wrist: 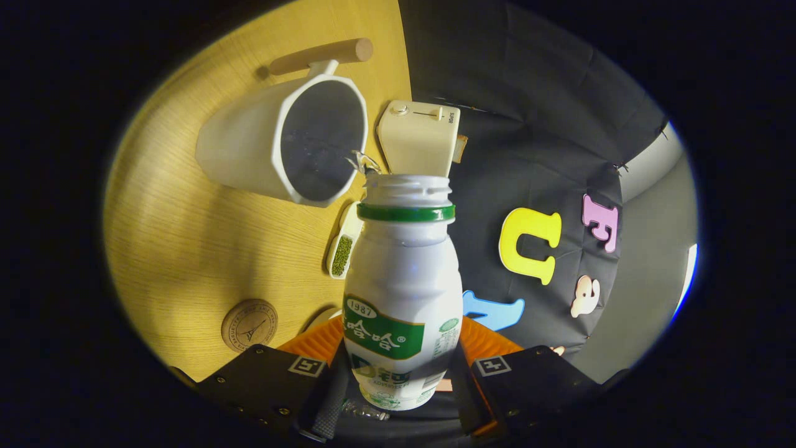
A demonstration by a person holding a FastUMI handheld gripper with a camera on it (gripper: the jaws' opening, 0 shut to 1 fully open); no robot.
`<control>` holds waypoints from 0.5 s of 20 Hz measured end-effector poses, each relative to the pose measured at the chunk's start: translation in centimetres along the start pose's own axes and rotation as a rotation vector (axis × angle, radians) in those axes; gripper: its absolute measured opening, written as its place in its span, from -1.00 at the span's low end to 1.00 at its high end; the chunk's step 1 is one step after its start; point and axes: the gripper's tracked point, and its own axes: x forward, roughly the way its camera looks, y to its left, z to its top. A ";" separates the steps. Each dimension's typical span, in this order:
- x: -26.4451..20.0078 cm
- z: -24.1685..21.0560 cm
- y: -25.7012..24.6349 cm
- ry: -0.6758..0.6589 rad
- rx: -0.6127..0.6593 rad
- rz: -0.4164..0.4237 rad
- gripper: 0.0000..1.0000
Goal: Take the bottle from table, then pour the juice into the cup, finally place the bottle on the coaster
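Observation:
A white plastic bottle [401,280] with a green neck ring and green label stands between my fingers, uncapped, its open mouth pointing toward the cup. My gripper [398,373] is shut on the bottle's lower body. The view is rolled, so the bottle is tilted over the table. A thin clear stream [362,163] leaves the mouth and runs into the white cup [298,143], which has a wooden handle [323,56] and a dark inside. A round wooden coaster [249,325] lies on the table, left of my left finger.
The wooden table [186,236] carries a cream box with a dial [418,138] just beyond the bottle's mouth and a small white scoop of green grains [342,249] beside the bottle's shoulder. An orange object [485,342] shows behind the bottle's base.

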 end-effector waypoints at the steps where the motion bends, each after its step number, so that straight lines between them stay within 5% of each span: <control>1: -0.1 0.0 -0.1 0.000 -0.006 -0.001 0.44; 10: -0.2 0.2 -0.6 -0.003 -0.043 -0.017 0.44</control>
